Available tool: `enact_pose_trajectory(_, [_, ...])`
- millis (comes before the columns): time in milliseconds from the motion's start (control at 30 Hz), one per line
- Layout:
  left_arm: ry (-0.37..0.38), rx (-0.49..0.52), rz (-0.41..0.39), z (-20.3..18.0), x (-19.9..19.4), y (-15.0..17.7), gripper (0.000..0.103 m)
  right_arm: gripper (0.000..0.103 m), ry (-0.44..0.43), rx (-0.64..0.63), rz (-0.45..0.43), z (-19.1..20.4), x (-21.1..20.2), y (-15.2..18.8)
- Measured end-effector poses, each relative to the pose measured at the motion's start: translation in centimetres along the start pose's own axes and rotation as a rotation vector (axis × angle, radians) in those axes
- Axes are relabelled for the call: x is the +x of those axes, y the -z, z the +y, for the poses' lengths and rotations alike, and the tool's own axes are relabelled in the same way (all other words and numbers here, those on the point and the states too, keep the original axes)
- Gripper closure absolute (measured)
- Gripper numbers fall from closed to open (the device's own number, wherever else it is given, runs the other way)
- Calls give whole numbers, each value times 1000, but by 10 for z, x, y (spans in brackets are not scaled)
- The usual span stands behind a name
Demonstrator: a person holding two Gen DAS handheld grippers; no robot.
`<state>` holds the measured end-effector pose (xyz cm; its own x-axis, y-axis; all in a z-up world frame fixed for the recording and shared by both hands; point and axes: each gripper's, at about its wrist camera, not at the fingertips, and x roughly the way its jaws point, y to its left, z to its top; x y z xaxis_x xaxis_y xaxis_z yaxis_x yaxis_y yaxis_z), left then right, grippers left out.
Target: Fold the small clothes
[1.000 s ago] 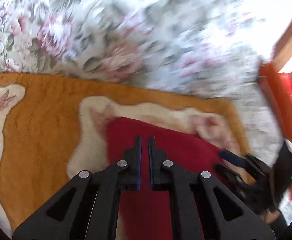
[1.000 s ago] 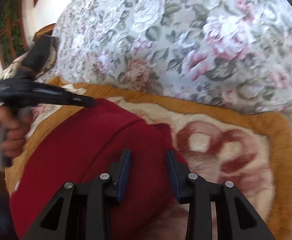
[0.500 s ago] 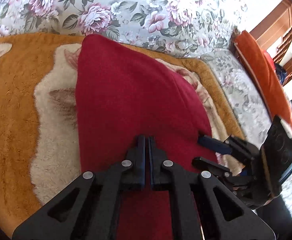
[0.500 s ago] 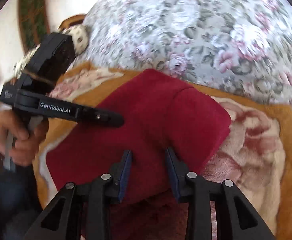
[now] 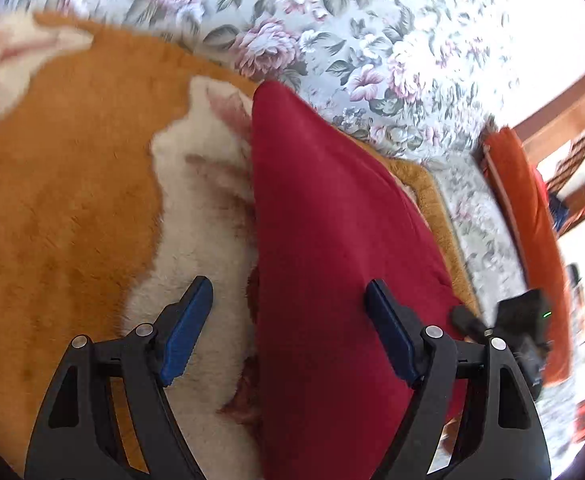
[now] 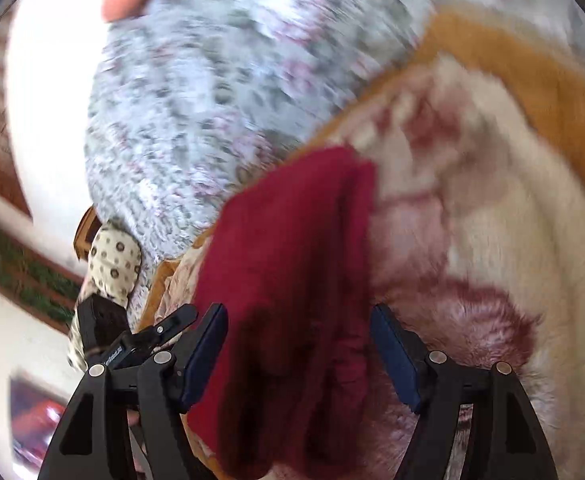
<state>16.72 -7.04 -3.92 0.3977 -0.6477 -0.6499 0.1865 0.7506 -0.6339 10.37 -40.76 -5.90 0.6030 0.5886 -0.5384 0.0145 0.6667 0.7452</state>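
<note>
A dark red garment (image 5: 332, 240) lies folded into a long narrow shape on an orange and cream plush blanket (image 5: 72, 200). My left gripper (image 5: 288, 292) hovers over its near end, jaws opening wide. The garment's left edge runs between the fingers, and the pads do not press it. To the right, part of the right gripper (image 5: 492, 328) shows at the garment's side. The right wrist view is blurred: the red garment (image 6: 292, 280) stretches away between the fingers of my right gripper (image 6: 298, 316), whose jaws are opening and clear of the cloth. The left gripper (image 6: 152, 340) sits just left.
A floral bedspread (image 5: 372, 40) covers the bed beyond the blanket. At the right edge lie an orange cushion (image 5: 524, 220) and wooden furniture (image 5: 572, 100). A spotted cream pillow (image 6: 112, 256) sits at the bed's left side.
Both grippers have let go of the red garment: the left went from shut to wide open, the right from half closed to wide. The right view has rolled, and both hands have dropped lower.
</note>
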Motion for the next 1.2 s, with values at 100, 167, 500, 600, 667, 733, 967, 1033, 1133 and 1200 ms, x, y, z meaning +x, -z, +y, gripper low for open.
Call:
enact_pose_trajectory(100, [52,-15,-33,4,2,2,24,31,-48,-33,5,3,7,-6])
enact_pose_trajectory(167, [73,-32,-48,5,4,0,24,31,-53,-66,17,6,15,-11])
enact_pose_trajectory(500, [101,-46,-20,6,6,-7,34,48,-120,-149,37,-2,13,-2])
enact_pose_trajectory(600, [146,-81,-17,8,8,-12,40,49,-118,-122,27,1,19,-11])
enact_pose_trajectory(667, [153,-80,-11,5,11,-15,40,48,-100,-112,10,4,23,-13])
enact_pose_trajectory(733, [131,-44,6,-1,16,-12,46,48,-93,-119,-5,4,23,-9])
enact_pose_trajectory(967, [75,11,-35,-15,0,-10,68,61,-99,-123,-26,13,12,-5])
enact_pose_trajectory(1033, [57,53,-69,-23,-15,-22,68,62,-107,-150,-37,31,11,-14])
enact_pose_trajectory(1133, [62,61,-134,-21,-44,-50,68,62,-156,-174,-55,60,16,-33])
enact_pose_trajectory(1200, [37,66,-154,-14,-61,-70,68,62,-183,-201,-50,82,33,-45])
